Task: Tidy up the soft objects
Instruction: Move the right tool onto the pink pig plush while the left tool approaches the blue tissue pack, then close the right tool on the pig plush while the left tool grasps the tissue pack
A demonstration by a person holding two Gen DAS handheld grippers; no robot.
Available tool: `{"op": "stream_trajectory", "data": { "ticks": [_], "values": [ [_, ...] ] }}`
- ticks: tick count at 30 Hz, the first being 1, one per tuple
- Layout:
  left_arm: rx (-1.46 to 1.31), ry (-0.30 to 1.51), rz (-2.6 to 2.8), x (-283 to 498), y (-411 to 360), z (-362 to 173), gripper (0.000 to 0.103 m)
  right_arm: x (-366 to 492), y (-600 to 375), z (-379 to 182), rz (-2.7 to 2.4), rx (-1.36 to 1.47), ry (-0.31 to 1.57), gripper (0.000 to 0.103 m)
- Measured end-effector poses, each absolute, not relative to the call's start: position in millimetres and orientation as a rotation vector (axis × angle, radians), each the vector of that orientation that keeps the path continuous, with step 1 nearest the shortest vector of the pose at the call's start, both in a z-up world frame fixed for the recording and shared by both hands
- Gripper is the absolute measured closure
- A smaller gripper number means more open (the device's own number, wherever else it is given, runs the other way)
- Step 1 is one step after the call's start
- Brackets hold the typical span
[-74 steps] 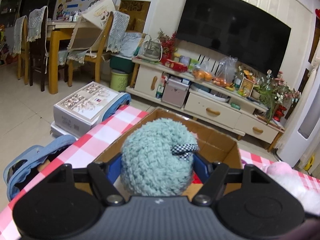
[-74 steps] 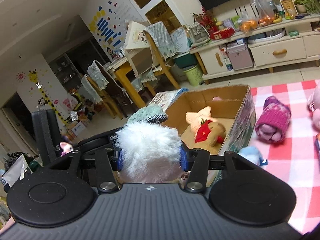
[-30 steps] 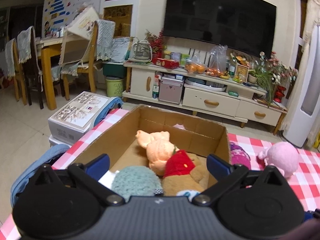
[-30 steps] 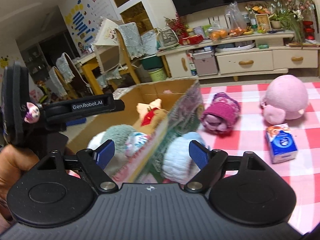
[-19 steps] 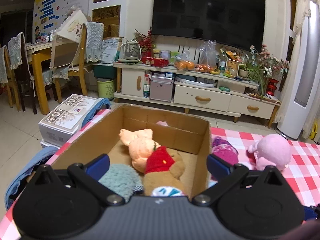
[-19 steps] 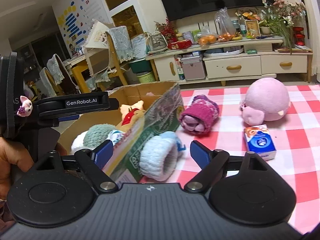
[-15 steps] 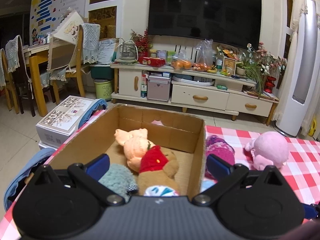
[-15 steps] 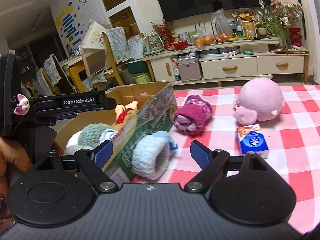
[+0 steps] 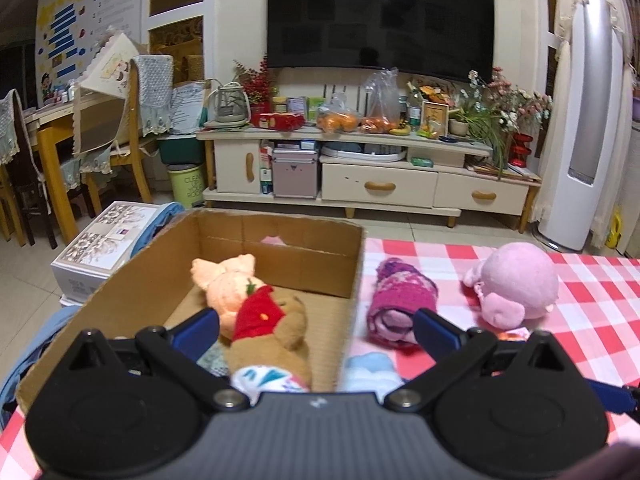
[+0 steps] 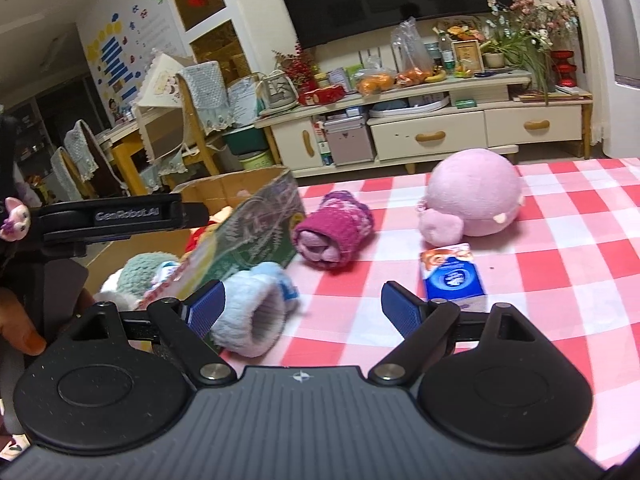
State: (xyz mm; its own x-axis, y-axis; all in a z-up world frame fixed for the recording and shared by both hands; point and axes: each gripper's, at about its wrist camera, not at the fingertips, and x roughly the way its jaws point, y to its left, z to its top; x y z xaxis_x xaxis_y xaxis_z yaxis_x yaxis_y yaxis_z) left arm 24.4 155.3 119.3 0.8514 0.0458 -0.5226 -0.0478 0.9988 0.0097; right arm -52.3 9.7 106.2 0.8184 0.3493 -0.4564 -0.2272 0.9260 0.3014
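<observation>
An open cardboard box (image 9: 280,248) holds a peach pig plush (image 9: 224,280), a brown bear in a red shirt (image 9: 272,328) and a teal knit ball (image 10: 144,268). My left gripper (image 9: 316,328) hovers open over the box's near right part with nothing between its fingers. My right gripper (image 10: 303,306) is open and empty above the checked cloth, just right of the box. A pale blue fluffy cuff (image 10: 252,312) lies against its left finger. A magenta knit roll (image 10: 336,236) and a round pink plush (image 10: 472,204) lie farther out on the cloth.
A blue tissue pack (image 10: 452,276) lies by the right fingertip of my right gripper. A hand (image 10: 24,336) holds the left gripper's handle at the left edge. Beyond the table stand a TV cabinet (image 9: 360,176), chairs and a white carton (image 9: 100,248) on the floor.
Both grippers opened and let go of the teal knit ball and the white fluffy item, which now lie in the box. Both then drew back and shifted right, toward the items on the cloth.
</observation>
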Motion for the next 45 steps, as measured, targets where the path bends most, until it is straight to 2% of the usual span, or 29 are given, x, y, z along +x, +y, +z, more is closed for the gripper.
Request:
{"op": "stream_trajectory", "data": {
  "ticks": [11, 26, 45],
  "values": [
    [0.048, 0.556, -0.038, 23, 113, 114, 0.001, -41, -51, 99, 0.16, 0.325, 0.509, 0.0],
    [0.118, 0.65, -0.209, 33, 33, 77, 0.001, 19, -151, 62, 0.166, 0.749, 0.494, 0.0],
    [0.126, 0.717, -0.216, 64, -29, 26, 0.001, 81, -150, 57, 0.244, 0.713, 0.5, 0.0]
  ]
}}
